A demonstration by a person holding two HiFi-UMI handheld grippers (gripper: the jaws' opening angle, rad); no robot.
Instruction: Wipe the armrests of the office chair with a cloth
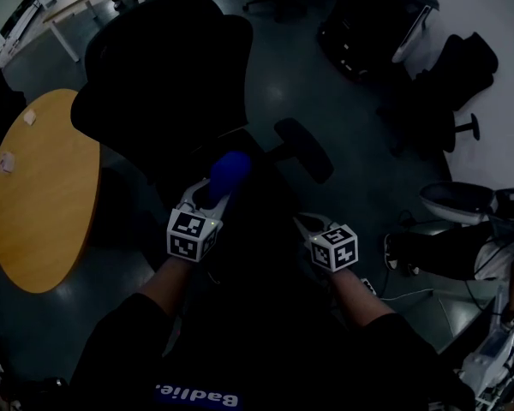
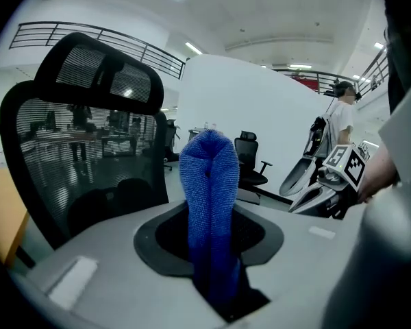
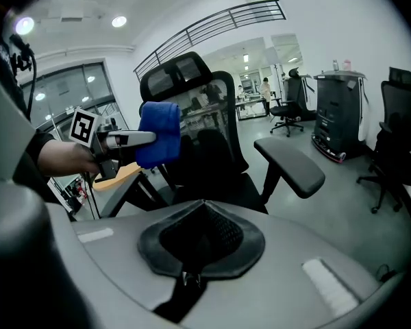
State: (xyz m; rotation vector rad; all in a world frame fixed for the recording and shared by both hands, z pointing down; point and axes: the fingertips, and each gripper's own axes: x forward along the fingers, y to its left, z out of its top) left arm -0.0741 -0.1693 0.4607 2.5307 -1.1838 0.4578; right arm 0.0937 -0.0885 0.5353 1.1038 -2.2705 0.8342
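Left gripper (image 1: 211, 192) clamps folded blue knit cloth (image 2: 209, 197) | right gripper (image 1: 308, 224) closed, empty | mesh-back chair (image 2: 75, 149)

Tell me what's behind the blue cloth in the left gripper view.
A white partition wall rises behind the blue cloth, with a distant black chair at its right edge. Whatever lies straight behind the cloth is covered.

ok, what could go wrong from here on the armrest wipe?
1. The blue cloth is pinched as a narrow fold in the left gripper; it may slip out under wiping pressure.
2. The right gripper is shut and holds nothing, so the chair may turn when the armrest is pressed.
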